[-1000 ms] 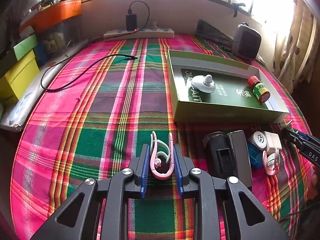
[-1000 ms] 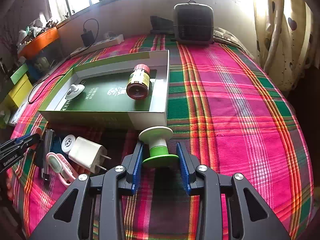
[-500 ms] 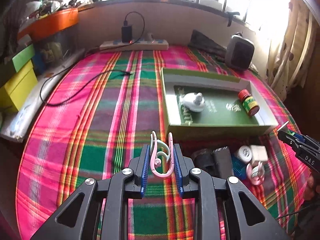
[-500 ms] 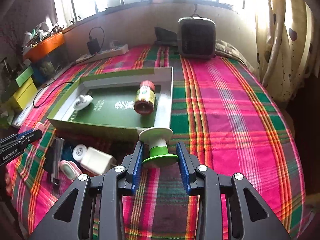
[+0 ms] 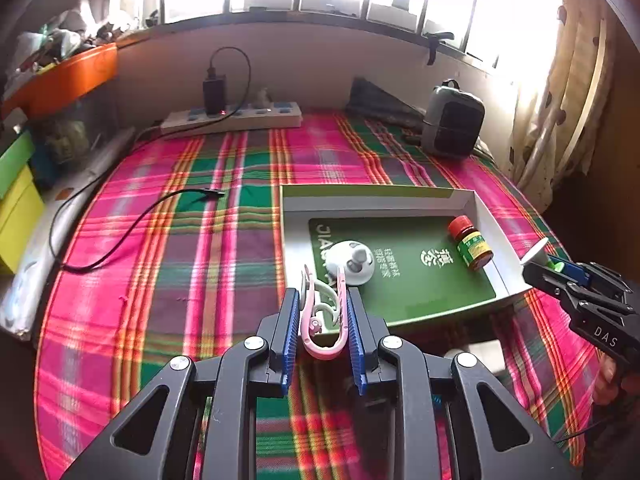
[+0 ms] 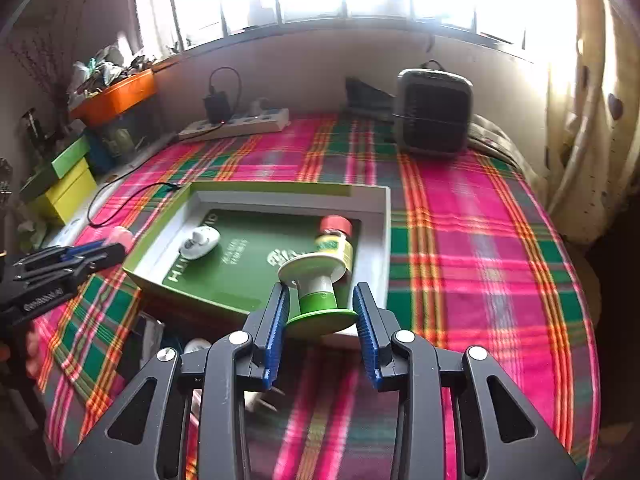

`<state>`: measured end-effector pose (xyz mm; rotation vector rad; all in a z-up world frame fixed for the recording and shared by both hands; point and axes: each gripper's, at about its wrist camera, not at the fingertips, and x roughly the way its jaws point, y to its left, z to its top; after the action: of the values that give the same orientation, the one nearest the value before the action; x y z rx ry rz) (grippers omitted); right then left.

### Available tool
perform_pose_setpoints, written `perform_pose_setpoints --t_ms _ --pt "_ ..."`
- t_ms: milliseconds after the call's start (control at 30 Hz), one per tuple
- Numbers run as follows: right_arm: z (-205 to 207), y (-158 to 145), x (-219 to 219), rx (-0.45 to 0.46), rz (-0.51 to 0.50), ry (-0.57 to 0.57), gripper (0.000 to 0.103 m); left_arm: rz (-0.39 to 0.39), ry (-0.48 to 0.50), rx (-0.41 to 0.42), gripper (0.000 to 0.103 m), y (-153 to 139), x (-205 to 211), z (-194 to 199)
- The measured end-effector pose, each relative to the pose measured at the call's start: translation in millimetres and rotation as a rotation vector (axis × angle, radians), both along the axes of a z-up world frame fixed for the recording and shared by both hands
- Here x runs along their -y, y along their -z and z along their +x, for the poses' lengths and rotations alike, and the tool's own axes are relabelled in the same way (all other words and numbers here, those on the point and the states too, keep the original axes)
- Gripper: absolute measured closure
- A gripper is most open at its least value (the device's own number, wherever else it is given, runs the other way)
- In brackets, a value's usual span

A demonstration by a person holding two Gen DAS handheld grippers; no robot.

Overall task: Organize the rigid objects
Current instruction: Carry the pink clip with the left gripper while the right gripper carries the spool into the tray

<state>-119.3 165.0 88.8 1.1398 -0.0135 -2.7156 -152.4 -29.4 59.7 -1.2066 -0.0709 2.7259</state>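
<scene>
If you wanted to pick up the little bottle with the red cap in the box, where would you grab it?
Probably across the labelled body of the red-capped bottle, coming from above. It lies on its side in the green box, close to the right wall, so a sideways approach looks blocked.

You're working over a plaid cloth [image 5: 224,240] in pink, green and orange. At its far edge, against the wall, you have a white power strip [image 5: 236,118] with a black charger [image 5: 214,94] plugged in; a loose black cable [image 5: 132,220] trails across the cloth on your left. To the far right stands a grey boxy appliance [image 6: 434,114], just beside a patterned curtain [image 6: 588,120]. On your left sit a yellow box with a green lid [image 6: 66,184] and an orange tub [image 6: 118,94] full of clutter
</scene>
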Motion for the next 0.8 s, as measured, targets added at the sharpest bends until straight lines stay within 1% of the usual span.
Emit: perform_pose_setpoints --t_ms 167,333,567,800 --pt "-16.8 3.0 9.3 0.018 -0.002 -0.03 0.069 -0.004 0.012 0.013 0.081 5.8 -7.2 -11.8" --pt "-32.1 9.5 18.6 0.038 -0.025 -0.067 0.068 0.001 0.016 0.031 0.081 14.3 -12.6 -21.3" --pt "-48.0 20.6 33.9 0.07 -0.013 -0.112 0.068 0.005 0.021 0.065 0.081 27.0 -15.5 -29.6" --pt "-57.9 32.8 41.1 0.098 0.001 -0.13 0.068 0.007 0.019 0.074 0.081 33.6 -14.6 -34.4"
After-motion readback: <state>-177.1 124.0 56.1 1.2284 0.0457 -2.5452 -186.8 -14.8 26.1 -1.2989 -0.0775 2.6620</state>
